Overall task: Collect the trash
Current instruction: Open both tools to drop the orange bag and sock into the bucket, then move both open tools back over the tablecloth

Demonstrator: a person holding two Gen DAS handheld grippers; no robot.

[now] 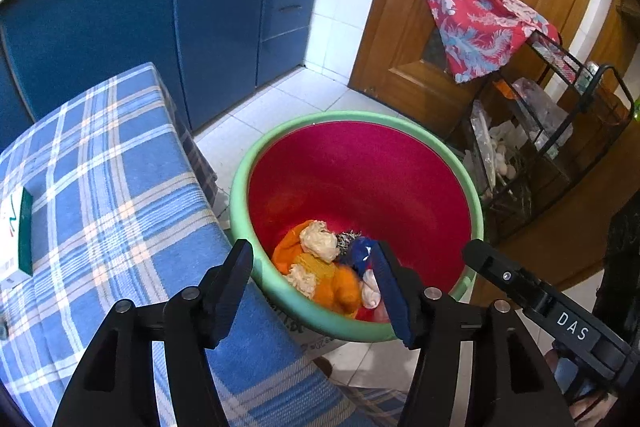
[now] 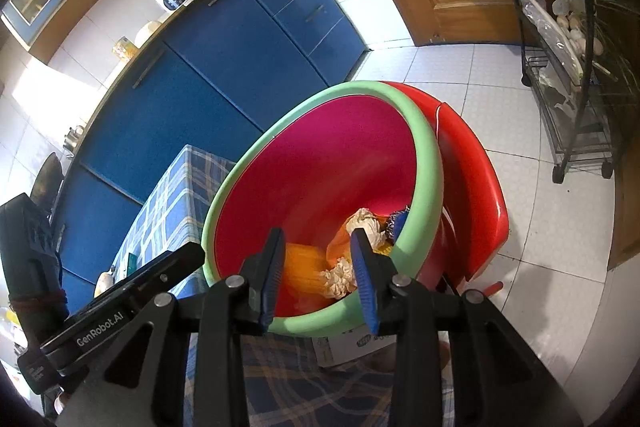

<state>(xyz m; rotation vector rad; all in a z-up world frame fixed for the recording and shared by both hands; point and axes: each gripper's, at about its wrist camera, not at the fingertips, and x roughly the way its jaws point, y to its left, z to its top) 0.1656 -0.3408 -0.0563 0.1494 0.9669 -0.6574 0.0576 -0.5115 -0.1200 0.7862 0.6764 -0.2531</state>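
While both tongs gape, one bin (image 1: 356, 119), two paper wads (image 1: 320, 241).

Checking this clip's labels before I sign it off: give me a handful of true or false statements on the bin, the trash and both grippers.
1. The bin has a green rim and a red inside. True.
2. The bin is empty. False: crumpled paper and an orange wrapper lie in it.
3. The left gripper holds a wad of paper. False: its jaws stand open with nothing between them.
4. The right gripper is open above the bin. True.
5. A white and green box lies on the blue plaid tablecloth. True.
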